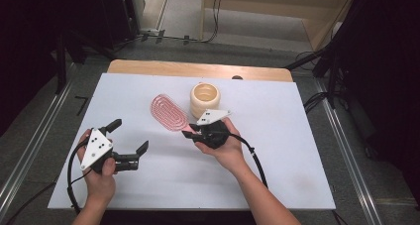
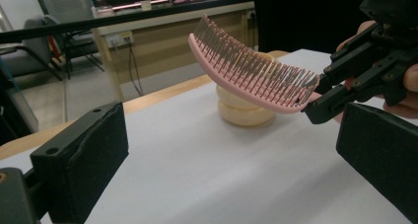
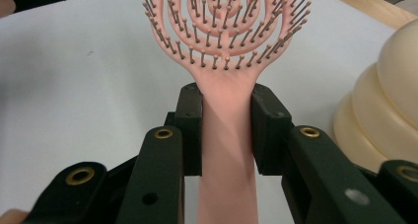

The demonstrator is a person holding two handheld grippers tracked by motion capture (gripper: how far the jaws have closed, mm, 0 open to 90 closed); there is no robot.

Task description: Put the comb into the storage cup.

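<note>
Between right hand-held gripper jaws, pink hairbrush handle, end cut off

pink vented hairbrush | bristles up, raised off table | handle clamped | beside cream holder

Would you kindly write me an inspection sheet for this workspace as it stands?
Surface: white table top, wooden edge at the far side.
Job's things: pink vented plastic hairbrush, lifted, bristles up; cream ribbed round holder standing beside it.
Clutter: nothing seen.
Grippers: right gripper shut on the brush handle; left gripper open, holding nothing.
Cables: black cable trails from each gripper.
Surroundings: grey floor, floor cables, dark stands.
</note>
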